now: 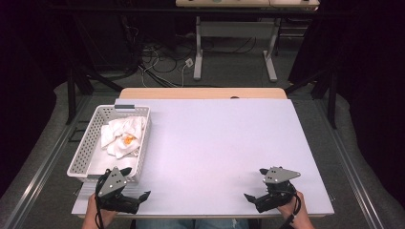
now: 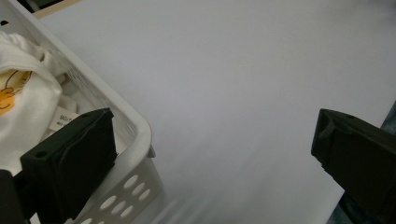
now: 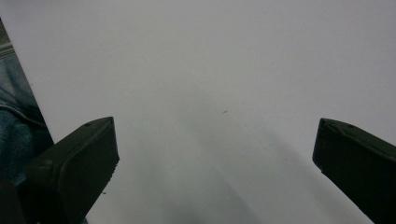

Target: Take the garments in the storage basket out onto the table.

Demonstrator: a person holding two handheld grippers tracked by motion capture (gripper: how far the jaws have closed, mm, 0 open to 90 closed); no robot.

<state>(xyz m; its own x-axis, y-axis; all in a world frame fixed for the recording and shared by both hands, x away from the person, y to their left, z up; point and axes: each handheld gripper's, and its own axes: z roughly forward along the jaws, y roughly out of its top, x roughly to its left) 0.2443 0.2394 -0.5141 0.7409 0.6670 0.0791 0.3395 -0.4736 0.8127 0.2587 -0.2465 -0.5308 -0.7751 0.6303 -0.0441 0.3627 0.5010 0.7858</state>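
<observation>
A white perforated basket [image 1: 84,148] stands at the table's left side, and a crumpled white cloth with an orange print [image 1: 123,137] lies inside it. Just in front of the basket's near corner, by the table's front edge, my left gripper [image 1: 135,183] is held open with nothing between its jaws. In the left gripper view the basket's corner [image 2: 140,140] and the cloth [image 2: 23,100] lie behind the left jaw. At the front right of the table my right gripper [image 1: 255,185] stands open over bare tabletop, empty too.
The white table top [image 1: 219,143] stretches wide between and beyond the two grippers. A wooden strip [image 1: 203,93] runs along its far edge. Beyond it stand another table's legs and loose cables on the floor.
</observation>
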